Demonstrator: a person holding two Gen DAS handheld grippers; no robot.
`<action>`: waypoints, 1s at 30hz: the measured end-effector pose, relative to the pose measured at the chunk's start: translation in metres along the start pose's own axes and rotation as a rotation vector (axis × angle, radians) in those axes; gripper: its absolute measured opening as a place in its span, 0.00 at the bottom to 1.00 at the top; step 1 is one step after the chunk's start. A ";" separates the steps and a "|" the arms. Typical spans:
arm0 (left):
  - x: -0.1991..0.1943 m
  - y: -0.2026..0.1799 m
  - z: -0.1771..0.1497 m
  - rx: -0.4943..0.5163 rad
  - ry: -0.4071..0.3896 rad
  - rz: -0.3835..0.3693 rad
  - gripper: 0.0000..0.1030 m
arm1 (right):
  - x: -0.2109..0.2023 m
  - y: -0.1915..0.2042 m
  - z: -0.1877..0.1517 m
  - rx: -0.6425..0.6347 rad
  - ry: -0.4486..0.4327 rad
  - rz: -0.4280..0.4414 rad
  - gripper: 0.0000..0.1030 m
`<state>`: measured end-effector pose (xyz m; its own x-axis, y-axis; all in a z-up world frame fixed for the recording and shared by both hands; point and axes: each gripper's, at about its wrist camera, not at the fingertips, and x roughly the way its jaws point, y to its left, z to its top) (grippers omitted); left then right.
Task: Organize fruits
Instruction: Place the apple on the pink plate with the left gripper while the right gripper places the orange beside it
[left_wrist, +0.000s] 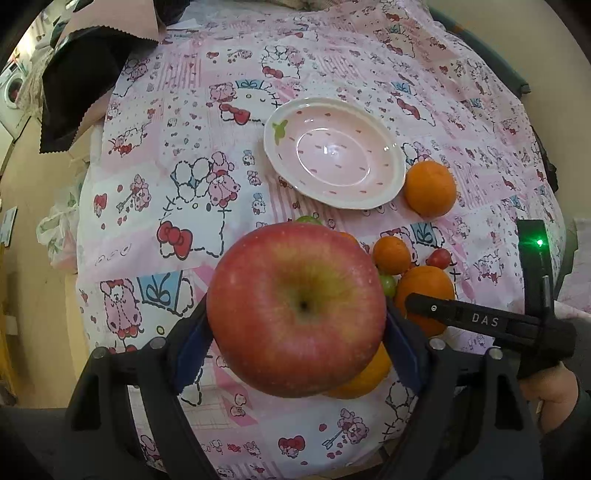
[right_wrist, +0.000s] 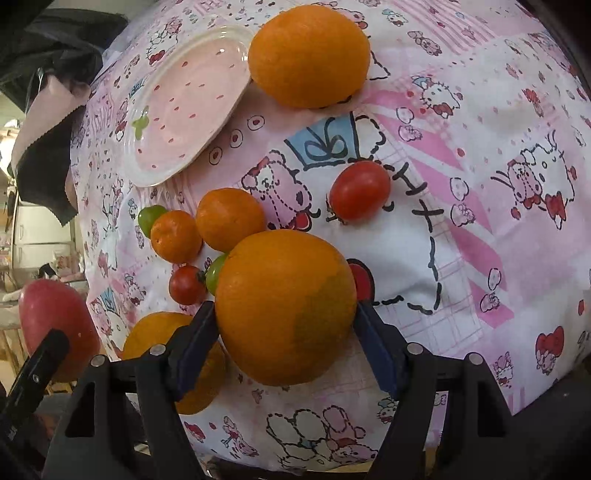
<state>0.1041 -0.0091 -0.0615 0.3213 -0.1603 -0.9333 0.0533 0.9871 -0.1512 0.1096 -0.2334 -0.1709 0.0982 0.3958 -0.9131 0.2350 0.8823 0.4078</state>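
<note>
1. The left hand-held gripper (left_wrist: 297, 325) pinches a red apple (left_wrist: 295, 308) by its sides, above the bench; keep that squeeze even so the apple does not roll out.
2. The right hand-held gripper (right_wrist: 286, 321) clamps a large orange (right_wrist: 286, 306), the pads pressing on its flanks.
3. Steer clear of the small tangerines (right_wrist: 229, 219) and cherry tomatoes (right_wrist: 360, 190) beyond.
4. Farthest, the empty pink dish (left_wrist: 334, 153) is probably the target; lower the fruit gently.

white letters "DAS" on the right gripper (left_wrist: 413, 304), apparently complete
</note>
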 end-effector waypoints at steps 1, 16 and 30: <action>-0.001 0.000 0.000 0.002 -0.002 0.002 0.78 | 0.000 0.004 -0.001 -0.016 -0.007 -0.005 0.72; -0.005 0.006 -0.002 -0.017 -0.018 0.004 0.78 | -0.080 -0.012 -0.022 0.007 -0.195 0.197 0.71; -0.019 -0.003 0.073 0.005 -0.094 0.008 0.78 | -0.121 0.053 0.055 -0.133 -0.269 0.282 0.71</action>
<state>0.1664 -0.0091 -0.0197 0.4094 -0.1523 -0.8996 0.0550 0.9883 -0.1423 0.1633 -0.2483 -0.0392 0.3942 0.5619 -0.7273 0.0371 0.7810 0.6235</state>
